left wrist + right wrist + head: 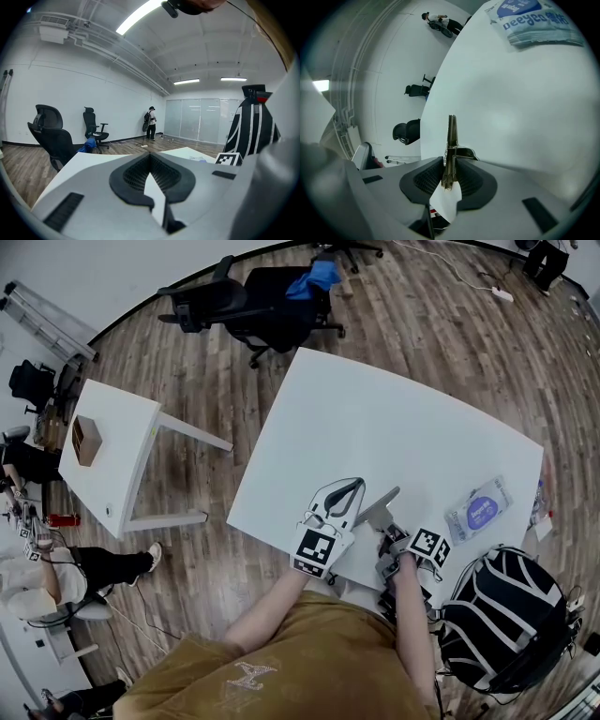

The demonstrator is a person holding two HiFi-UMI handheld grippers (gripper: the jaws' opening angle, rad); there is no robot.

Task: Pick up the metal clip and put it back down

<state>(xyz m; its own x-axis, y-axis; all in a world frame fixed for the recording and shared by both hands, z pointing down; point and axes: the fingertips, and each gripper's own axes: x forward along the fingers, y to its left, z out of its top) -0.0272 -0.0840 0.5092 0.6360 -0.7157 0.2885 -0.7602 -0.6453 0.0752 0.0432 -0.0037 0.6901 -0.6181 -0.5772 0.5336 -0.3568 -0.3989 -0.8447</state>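
Wood-plank flooring (422, 315) is recorded around a white table (375, 418), which serves as the reference for all positions.

At the table's near edge, the left gripper (354, 486) is noted with its jaws brought together at the tips. Nothing is seen between them in the left gripper view.

Just beside it, over the same near edge, the right gripper (388, 536) is found closed partway onto the metal clip (451, 140). The clip is seated edge-on between the two ribbed pads (426, 178), and its long blade projects forward over the table top. Whether the clip is clear of the table surface cannot be determined.

A printed blue-and-white packet (478, 509) is recorded lying flat near the table's right edge, well apart from the clip.

Off the table's near right corner, a black-and-white striped backpack (506, 615) is observed. Beyond the table's far edge, a black office chair (262, 306) is noted. To the table's left, a small white side table (122, 418) is recorded bearing a brown box (86, 440).
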